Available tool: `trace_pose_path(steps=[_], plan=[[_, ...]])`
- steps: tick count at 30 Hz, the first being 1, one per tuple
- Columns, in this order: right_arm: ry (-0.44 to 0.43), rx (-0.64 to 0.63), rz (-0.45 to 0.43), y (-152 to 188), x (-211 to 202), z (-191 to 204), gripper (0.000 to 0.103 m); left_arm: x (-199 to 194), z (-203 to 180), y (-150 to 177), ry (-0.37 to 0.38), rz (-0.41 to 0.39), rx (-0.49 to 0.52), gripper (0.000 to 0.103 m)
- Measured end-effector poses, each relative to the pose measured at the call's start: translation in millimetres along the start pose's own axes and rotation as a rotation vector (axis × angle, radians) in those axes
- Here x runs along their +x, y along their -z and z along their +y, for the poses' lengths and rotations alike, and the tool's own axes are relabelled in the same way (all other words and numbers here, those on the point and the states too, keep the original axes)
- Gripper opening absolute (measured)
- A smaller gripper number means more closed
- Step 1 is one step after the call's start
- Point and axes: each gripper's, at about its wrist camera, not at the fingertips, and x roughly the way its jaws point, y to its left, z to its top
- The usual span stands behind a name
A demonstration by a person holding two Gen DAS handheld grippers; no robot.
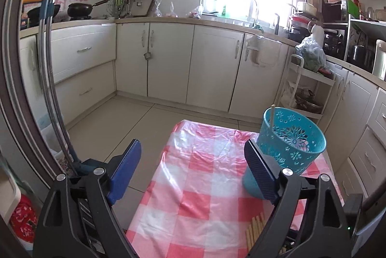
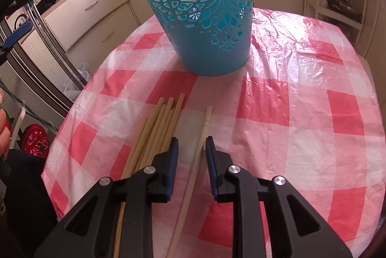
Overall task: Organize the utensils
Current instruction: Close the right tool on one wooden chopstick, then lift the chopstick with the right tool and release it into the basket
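Kitchen table under a pink-and-white checked plastic cloth (image 2: 301,94), seen from both grippers. Landmark: teal plastic basket (image 2: 202,9) with cut-out flower pattern, standing upright on the cloth.

Left gripper (image 1: 193,159): jaws spread wide, nothing between them; only cloth and floor visible through the gap. Right-hand finger overlapping the basket's lower left wall in this view; contact cannot be told. One pale chopstick (image 1: 272,116) upright inside the basket, leaning on the near-left of the rim.

Right gripper (image 2: 191,144): pointing down at the cloth in front of the basket, jaws narrowed but not pressed together. Single chopstick (image 2: 196,156) lying flat on the cloth between the jaws, apart from the left pad, close against the right pad's tip; not visibly pinched. Its far end pointing toward the basket, well short of the base.

Bundle of chopsticks (image 2: 156,127) lying on the cloth just left of the single one, front-left of the basket, partly under the left finger.
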Motion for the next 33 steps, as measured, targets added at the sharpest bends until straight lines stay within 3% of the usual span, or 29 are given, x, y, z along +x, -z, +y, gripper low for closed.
trace_pose_path(steps=[1,3,6,9,15,19,23,27,30,33], plan=[[0.051,-0.048,-0.007,1,1,7,0.011,3,8,4,0.001,0.023,-0.033,0.083],[0.093,-0.095,-0.017,4,1,14,0.01,13,23,8,0.031,0.088,-0.125,0.083],[0.048,-0.018,0.016,2,-3,2,0.006,20,32,10,0.029,0.112,-0.148,0.083],[-0.05,0.097,-0.015,3,-26,-17,0.006,21,37,9,0.024,0.111,-0.176,0.086],[-0.253,0.232,-0.219,-6,-102,-32,0.006,27,38,11,0.029,0.137,-0.206,0.087],[-0.312,0.238,-0.364,-44,-137,-25,0.006,25,31,12,0.021,0.129,-0.184,0.087],[-0.28,0.24,-0.529,-105,-156,-20,0.006,26,30,13,0.018,0.135,-0.185,0.088],[-0.187,0.277,-0.658,-166,-145,-23,0.006,29,31,13,0.02,0.139,-0.186,0.088],[-0.103,0.307,-0.7,-192,-122,-30,0.006,32,32,11,0.023,0.143,-0.195,0.088],[-0.05,0.342,-0.681,-198,-100,-43,0.006,36,33,10,0.03,0.152,-0.213,0.089]])
